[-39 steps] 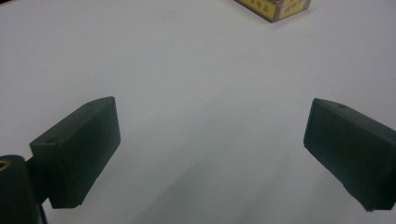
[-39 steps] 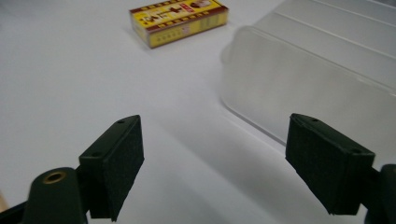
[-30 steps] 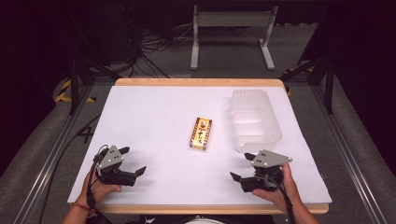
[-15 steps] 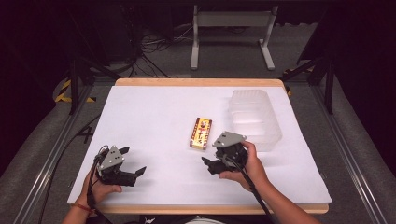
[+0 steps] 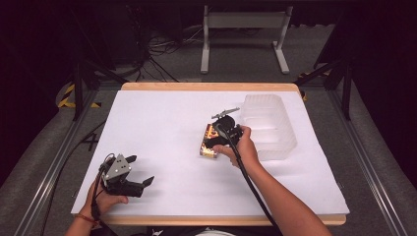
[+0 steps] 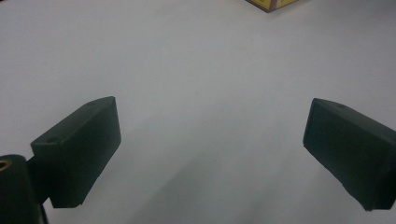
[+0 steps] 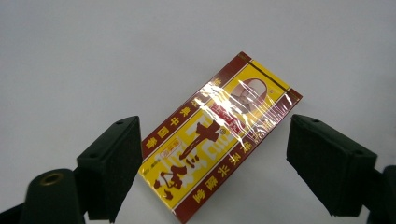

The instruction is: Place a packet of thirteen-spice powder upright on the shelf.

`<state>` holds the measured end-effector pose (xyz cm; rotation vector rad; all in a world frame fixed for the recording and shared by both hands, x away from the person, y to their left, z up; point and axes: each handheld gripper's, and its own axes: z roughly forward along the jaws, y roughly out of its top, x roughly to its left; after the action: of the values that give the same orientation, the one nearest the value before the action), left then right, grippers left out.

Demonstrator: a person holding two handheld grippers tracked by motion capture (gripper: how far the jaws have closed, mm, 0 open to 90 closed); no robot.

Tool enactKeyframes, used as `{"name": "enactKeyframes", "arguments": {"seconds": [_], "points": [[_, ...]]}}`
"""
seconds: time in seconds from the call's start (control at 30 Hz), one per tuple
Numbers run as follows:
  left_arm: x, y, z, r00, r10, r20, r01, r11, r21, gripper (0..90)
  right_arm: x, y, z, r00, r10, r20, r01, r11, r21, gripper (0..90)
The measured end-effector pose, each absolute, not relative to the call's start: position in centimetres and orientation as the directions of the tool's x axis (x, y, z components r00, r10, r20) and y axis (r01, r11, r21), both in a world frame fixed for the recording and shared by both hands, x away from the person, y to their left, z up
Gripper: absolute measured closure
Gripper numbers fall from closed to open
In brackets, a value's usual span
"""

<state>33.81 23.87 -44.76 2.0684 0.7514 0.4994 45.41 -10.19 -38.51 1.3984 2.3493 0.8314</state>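
High view: the right gripper (image 5: 215, 140) hangs over the red-and-yellow cellophane-wrapped box (image 5: 208, 149) near the centre of the white table (image 5: 162, 123), with the clear plastic tub (image 5: 268, 125) just beside at 3 o'clock. The left gripper (image 5: 137, 174) rests at 7 o'clock, jaws apart, empty.

Left gripper view: jaws wide over bare table; the box corner (image 6: 271, 3) peeks in at 12 o'clock.

Right gripper view: jaws wide, straddling the box (image 7: 219, 135), not touching it. Judging by this, nothing is grasped yet; closing, lifting and probably placing in the tub remain.
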Motion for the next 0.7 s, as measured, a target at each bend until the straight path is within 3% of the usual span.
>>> {"name": "enactKeyframes", "arguments": {"seconds": [0.13, 0.43, 0.7], "points": [[33.8, 23.9, -44.8, 0.741, 0.666, 0.080, 0.326, -0.461, 0.825, 4.8, 47.4, -9.8, -39.2, -0.405, 0.909, 0.104, 0.789, 0.290, 0.541, 20.5], [33.7, 23.9, -44.8, 0.745, 0.663, 0.074, 0.325, -0.457, 0.828, 4.9, 50.3, -9.1, -40.1, -0.285, 0.947, 0.147, 0.857, 0.183, 0.482, 19.8], [33.8, 24.0, -44.9, 0.749, 0.659, 0.069, 0.327, -0.457, 0.827, 4.9, 51.5, -8.2, -40.7, -0.219, 0.970, 0.107, 0.877, 0.148, 0.457, 21.8]]}}
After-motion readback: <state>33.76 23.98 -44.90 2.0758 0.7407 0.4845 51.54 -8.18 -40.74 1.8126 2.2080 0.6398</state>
